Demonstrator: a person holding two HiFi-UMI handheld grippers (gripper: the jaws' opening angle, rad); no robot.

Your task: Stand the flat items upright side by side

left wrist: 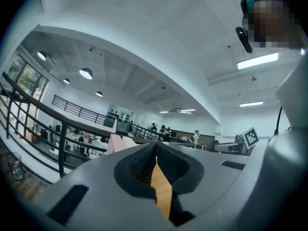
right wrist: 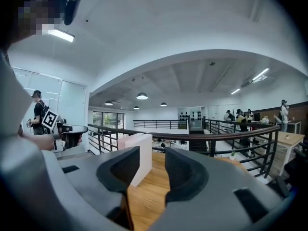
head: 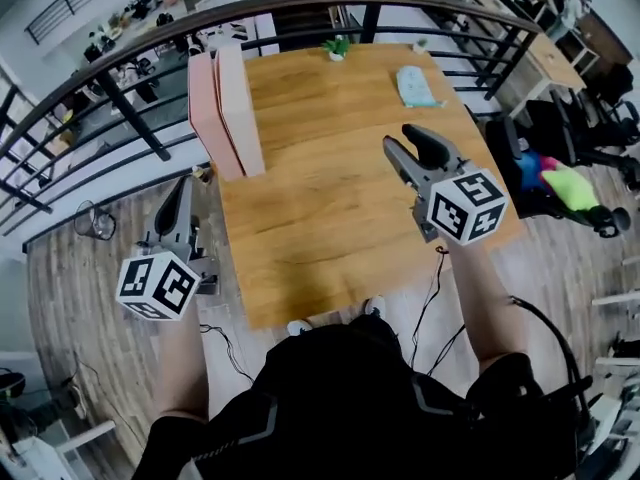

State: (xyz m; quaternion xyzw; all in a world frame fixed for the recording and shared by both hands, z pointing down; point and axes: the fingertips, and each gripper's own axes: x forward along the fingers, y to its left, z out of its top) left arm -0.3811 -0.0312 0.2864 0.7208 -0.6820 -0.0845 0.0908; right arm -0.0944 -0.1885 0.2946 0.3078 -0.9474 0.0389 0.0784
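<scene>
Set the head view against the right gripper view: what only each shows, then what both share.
Head view only: the light blue item at the table's far right, and green and pink things right of the table. Right gripper view only: the ceiling and its lamps. Both: two upright boards side by side, the wooden table, the black railing, and the right claw with jaws apart, empty.
</scene>
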